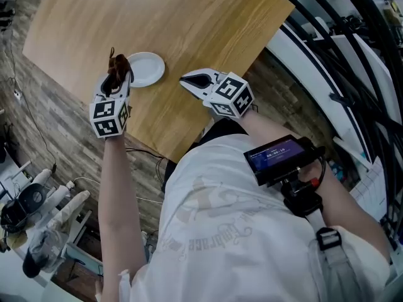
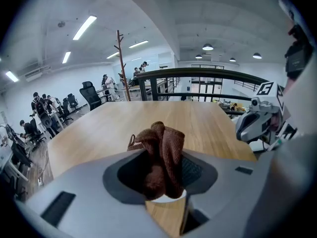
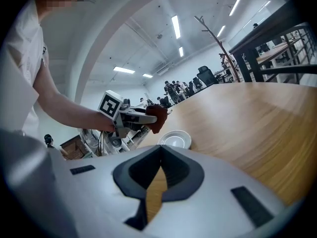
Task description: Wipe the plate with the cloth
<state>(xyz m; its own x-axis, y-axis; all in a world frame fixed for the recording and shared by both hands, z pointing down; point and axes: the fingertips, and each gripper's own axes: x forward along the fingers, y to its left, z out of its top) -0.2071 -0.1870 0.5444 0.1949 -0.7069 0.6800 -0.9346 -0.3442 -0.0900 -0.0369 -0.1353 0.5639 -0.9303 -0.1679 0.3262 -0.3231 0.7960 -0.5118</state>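
Observation:
A small white plate (image 1: pixel 145 68) lies on the wooden table (image 1: pixel 189 24) near its left front edge. My left gripper (image 1: pixel 118 74) is shut on a bunched brown cloth (image 1: pixel 118 64), held at the plate's left rim, a little above it. In the left gripper view the cloth (image 2: pixel 161 157) fills the jaws and a sliver of the plate (image 2: pixel 168 198) shows beneath. My right gripper (image 1: pixel 189 80) hovers right of the plate, shut with nothing held. From the right gripper view I see the plate (image 3: pixel 176 139) and the cloth (image 3: pixel 157 117) ahead, past my right gripper (image 3: pixel 161 158).
The table's front edge runs diagonally just behind both grippers. A black railing (image 1: pixel 352 55) borders the table's right side. Equipment and cables (image 1: pixel 38 200) lie on the floor at the left. People and office chairs (image 2: pixel 44 115) are far off.

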